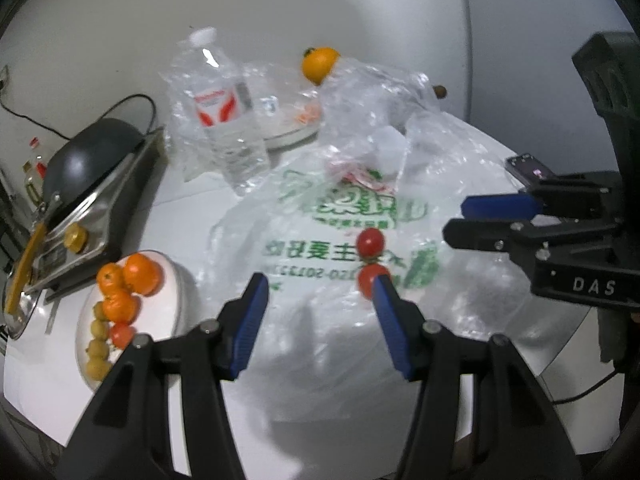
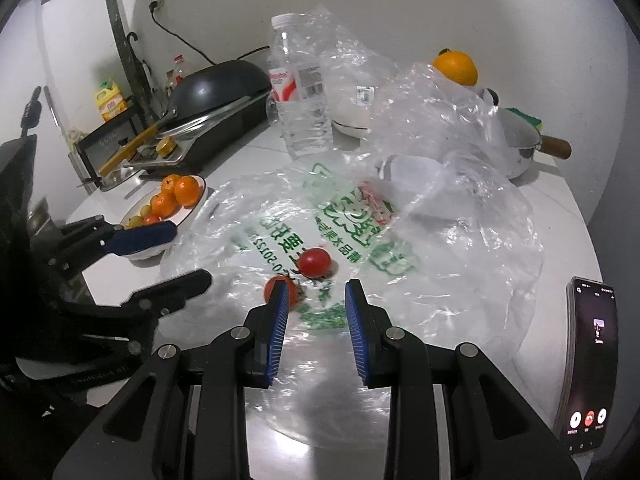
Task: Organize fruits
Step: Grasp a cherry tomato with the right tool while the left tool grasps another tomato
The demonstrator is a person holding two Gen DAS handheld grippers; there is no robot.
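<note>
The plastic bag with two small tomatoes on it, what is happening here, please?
A person holds two grippers over the clear printed plastic bag. Two small red tomatoes lie on it, not yet picked. The right gripper and left gripper are both open and empty. The white oval plate already holds oranges and small green fruits.

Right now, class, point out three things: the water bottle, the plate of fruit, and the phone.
Water bottle [image 2: 300, 92]: right wrist view, on its label.
Plate of fruit [image 1: 170, 296]: left wrist view, on bare white plate beside the oranges.
Phone [image 2: 590, 364]: right wrist view, on its lit screen.
</note>
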